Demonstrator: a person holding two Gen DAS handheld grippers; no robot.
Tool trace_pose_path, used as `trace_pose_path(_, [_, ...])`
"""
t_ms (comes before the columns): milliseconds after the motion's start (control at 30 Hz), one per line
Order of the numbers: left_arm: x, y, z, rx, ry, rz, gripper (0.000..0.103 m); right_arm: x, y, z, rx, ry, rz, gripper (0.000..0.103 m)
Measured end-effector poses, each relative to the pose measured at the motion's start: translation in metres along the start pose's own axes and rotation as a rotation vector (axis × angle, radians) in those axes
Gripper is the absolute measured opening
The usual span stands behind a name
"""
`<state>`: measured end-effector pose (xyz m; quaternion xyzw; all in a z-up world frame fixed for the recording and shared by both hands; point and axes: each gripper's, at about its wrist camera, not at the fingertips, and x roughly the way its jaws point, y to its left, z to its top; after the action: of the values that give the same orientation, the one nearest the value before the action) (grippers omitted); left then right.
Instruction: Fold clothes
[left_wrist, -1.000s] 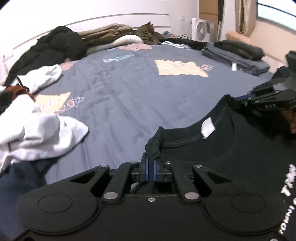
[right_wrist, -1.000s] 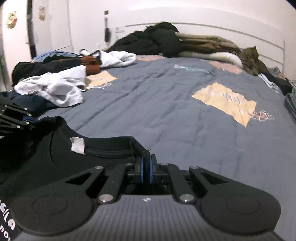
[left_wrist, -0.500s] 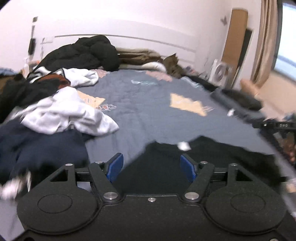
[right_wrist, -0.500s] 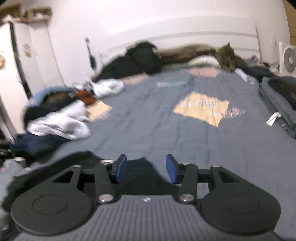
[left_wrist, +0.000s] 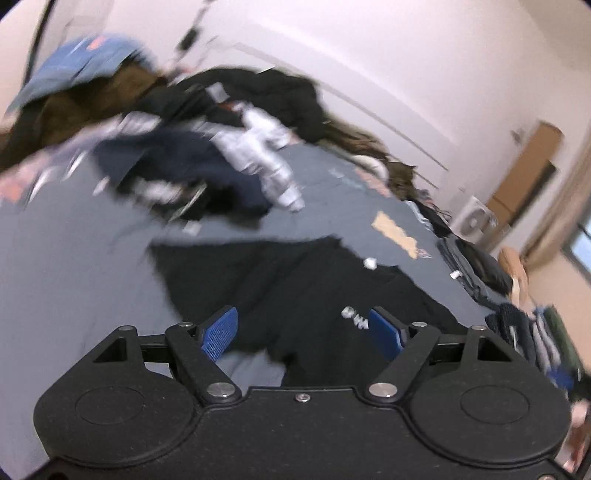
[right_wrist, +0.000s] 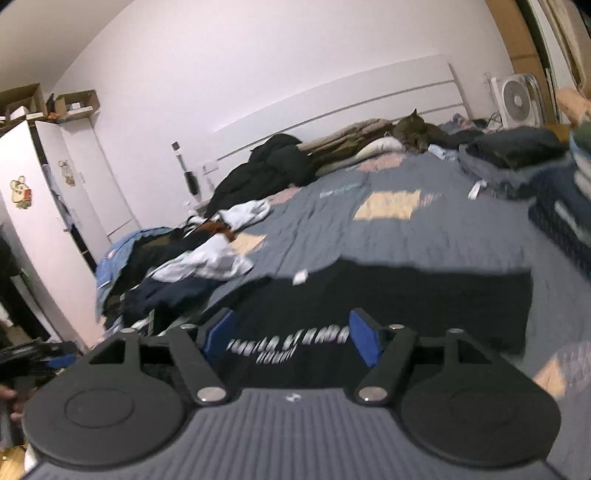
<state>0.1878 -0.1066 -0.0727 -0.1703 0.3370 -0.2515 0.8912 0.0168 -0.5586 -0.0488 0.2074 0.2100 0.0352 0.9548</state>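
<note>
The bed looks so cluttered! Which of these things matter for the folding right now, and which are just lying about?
In the job:
black T-shirt, spread flat on the bed
left gripper, open
right gripper, open

Just lying about:
heap of unfolded clothes
folded clothes stack
black jacket
cat
fan

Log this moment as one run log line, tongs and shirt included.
step: fold clothes | left tongs: open, empty | right tongs: open, empty | black T-shirt: spread flat on bed, label showing | unfolded pile: waiting
</note>
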Motion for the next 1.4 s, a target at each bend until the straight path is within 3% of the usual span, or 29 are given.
trace_pose_path(100, [0.012,0.017,-0.017,-0.078,0.038,-0.002,0.075,-0.006,0.004,-0.033,0.032,0.004,0.05,0.072])
trace_pose_path(300, [0.042,0.046,-0.046,-0.222,0.092,-0.002,0.071,0.001,0.012,-0.054,0.015,-0.015,0.11,0.072])
trace_pose_path(367, [0.055,0.048,-0.049,-0.231,0.092,0.007,0.07,0.004,0.008,-0.06,0.035,-0.042,0.146,0.072])
trace_pose_path(533, [0.093,0.052,-0.048,-0.24,0.157,-0.007,0.07,0.023,-0.005,-0.071,0.051,0.004,0.123,0.073])
trace_pose_path(600, [0.103,0.059,-0.043,-0.27,0.144,-0.013,0.07,0.03,-0.009,-0.074,0.055,0.023,0.111,0.073])
trace_pose_path(700, [0.101,0.082,-0.036,-0.394,0.075,-0.011,0.071,0.035,-0.013,-0.079,0.082,0.039,0.11,0.073])
trace_pose_path(867, [0.091,0.108,-0.048,-0.545,0.019,-0.033,0.072,0.036,-0.006,-0.083,0.055,0.039,0.141,0.073])
trace_pose_path(1000, [0.099,0.109,-0.04,-0.525,-0.014,0.011,0.072,0.042,-0.002,-0.088,0.053,0.066,0.155,0.073])
trace_pose_path(1033, [0.1,0.11,-0.035,-0.51,-0.034,0.033,0.069,0.043,-0.001,-0.089,0.049,0.076,0.157,0.073])
trace_pose_path(1133, [0.103,0.111,-0.022,-0.466,-0.093,0.101,0.008,0.044,0.004,-0.092,0.019,0.088,0.16,0.073])
trace_pose_path(1233, [0.104,0.112,-0.007,-0.42,-0.151,0.161,0.008,0.043,0.004,-0.092,0.016,0.087,0.16,0.073])
trace_pose_path(1333, [0.096,0.119,0.011,-0.367,-0.183,0.176,0.008,0.043,0.002,-0.092,0.027,0.085,0.159,0.073])
trace_pose_path(1400, [0.104,0.126,0.016,-0.388,-0.058,0.171,0.02,0.043,0.002,-0.092,0.025,0.089,0.162,0.073])
